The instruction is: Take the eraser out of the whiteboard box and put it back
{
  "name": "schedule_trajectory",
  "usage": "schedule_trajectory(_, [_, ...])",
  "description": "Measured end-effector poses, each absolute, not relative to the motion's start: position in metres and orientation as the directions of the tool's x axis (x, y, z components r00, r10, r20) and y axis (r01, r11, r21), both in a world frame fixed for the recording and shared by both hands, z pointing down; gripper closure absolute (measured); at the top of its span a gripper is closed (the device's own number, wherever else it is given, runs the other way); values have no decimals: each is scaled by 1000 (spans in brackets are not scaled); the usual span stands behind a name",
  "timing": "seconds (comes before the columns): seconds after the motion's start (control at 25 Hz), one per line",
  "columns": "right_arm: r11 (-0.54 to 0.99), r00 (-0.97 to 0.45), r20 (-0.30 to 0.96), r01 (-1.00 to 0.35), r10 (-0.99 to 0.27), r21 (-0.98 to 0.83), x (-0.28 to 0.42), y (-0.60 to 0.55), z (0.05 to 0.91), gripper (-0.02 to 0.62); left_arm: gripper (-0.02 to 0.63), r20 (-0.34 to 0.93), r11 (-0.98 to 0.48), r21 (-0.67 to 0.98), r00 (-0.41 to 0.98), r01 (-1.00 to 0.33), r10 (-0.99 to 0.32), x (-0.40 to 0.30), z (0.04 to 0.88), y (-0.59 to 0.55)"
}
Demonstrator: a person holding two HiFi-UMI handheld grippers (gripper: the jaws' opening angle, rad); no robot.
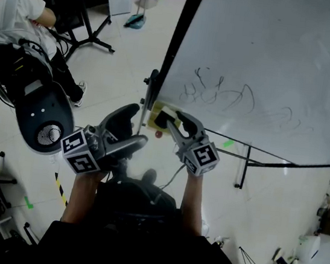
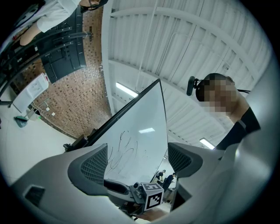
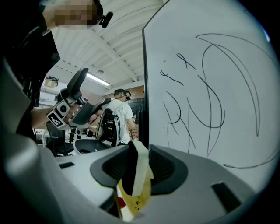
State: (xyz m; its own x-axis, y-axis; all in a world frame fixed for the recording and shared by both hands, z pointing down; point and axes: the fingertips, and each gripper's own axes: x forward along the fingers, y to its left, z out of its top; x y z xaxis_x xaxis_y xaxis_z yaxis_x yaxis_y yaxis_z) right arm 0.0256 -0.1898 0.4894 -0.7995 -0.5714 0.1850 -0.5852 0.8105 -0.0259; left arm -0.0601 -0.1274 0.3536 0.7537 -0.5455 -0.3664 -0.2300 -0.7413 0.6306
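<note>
The eraser, black felt with a cream back, sits between the jaws of my right gripper, which is shut on it. It hangs right above the yellow box at the lower left corner of the whiteboard. In the right gripper view the eraser stands upright between the pads, with the yellow box directly beneath. My left gripper hovers to the left, open and empty, tilted upward. Between the parted fingers of my left gripper in its own view, only the whiteboard shows.
Black scribbles cover the board's lower left. Its black frame edge and stand legs run near the box. A seated person in a white shirt and a black office chair are at the left.
</note>
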Motion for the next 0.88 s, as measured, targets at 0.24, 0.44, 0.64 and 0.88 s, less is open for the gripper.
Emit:
schedule_trajectory(0.24, [811,-795,213,-585,-568,-18,24,-190,501,436,178,-364,-737,636,754,-229,-547,-59,352,-128])
schedule_trajectory(0.44, [819,-796,229,-574,-560,4,22,-191,509,436,178,-361,-734,638,753,-230,-550,-58,352,-128])
schedule_trajectory(0.64, [825,-795,256,-565,-550,17,19,-190,521,436,177,-360,-731,641,749,-235,-556,-59,354,-129])
schedule_trajectory(0.88, [832,-796,272,-554,-540,29,17,-189,531,436,178,-358,-728,643,747,-239,-561,-61,356,-130])
